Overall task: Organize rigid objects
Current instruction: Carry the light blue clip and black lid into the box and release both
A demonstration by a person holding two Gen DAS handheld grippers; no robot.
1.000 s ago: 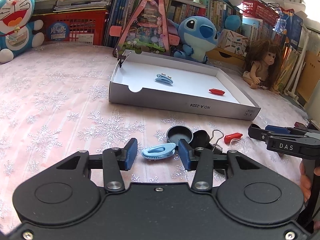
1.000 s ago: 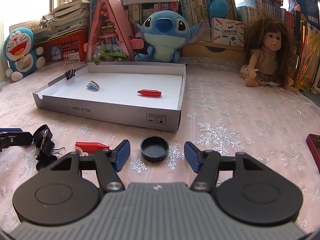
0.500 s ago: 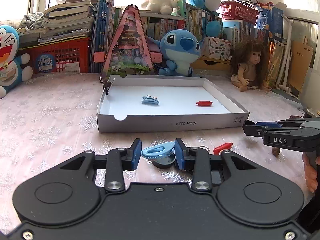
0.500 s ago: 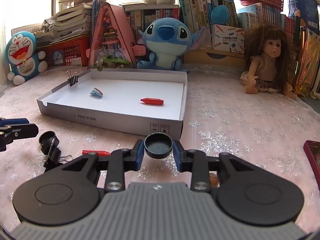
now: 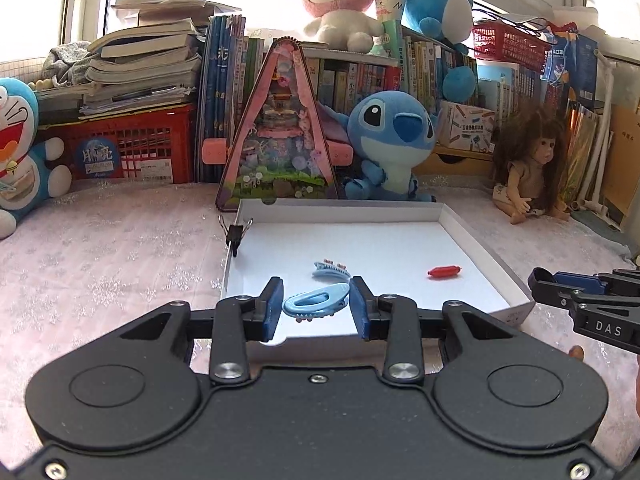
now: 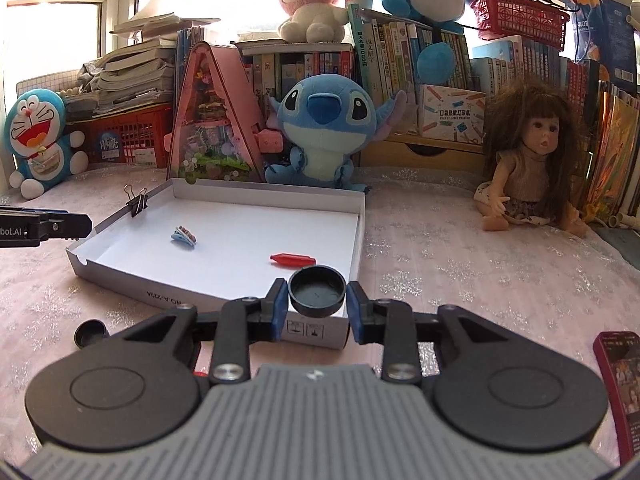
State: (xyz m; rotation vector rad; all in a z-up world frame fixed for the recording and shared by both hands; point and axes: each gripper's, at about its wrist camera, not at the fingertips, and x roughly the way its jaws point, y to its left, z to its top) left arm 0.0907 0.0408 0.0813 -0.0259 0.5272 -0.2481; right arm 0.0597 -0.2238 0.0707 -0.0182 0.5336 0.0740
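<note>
My left gripper (image 5: 316, 307) is shut on a light blue hair clip (image 5: 315, 303) and holds it over the near edge of the shallow white box (image 5: 476, 240). My right gripper (image 6: 317, 302) is shut on a round black cap (image 6: 317, 291) and holds it above the box's near right corner (image 6: 316, 330). Inside the box lie another blue hair clip (image 5: 330, 270), a red capsule-shaped piece (image 5: 444, 271), and a black binder clip (image 5: 236, 234) clamped on the left wall. The same box contents show in the right wrist view: clip (image 6: 184, 236), red piece (image 6: 292, 260), binder clip (image 6: 136, 202).
A second black cap (image 6: 91, 332) lies on the pink snowflake cloth left of the right gripper. A dark red phone (image 6: 620, 376) sits at the right edge. Plush toys, a doll (image 6: 528, 160), a pink triangular case (image 5: 280, 132) and books line the back.
Both grippers have closed on their objects, lifted them off the cloth and moved forward toward the box; the left one now holds the clip over the box's front edge.
</note>
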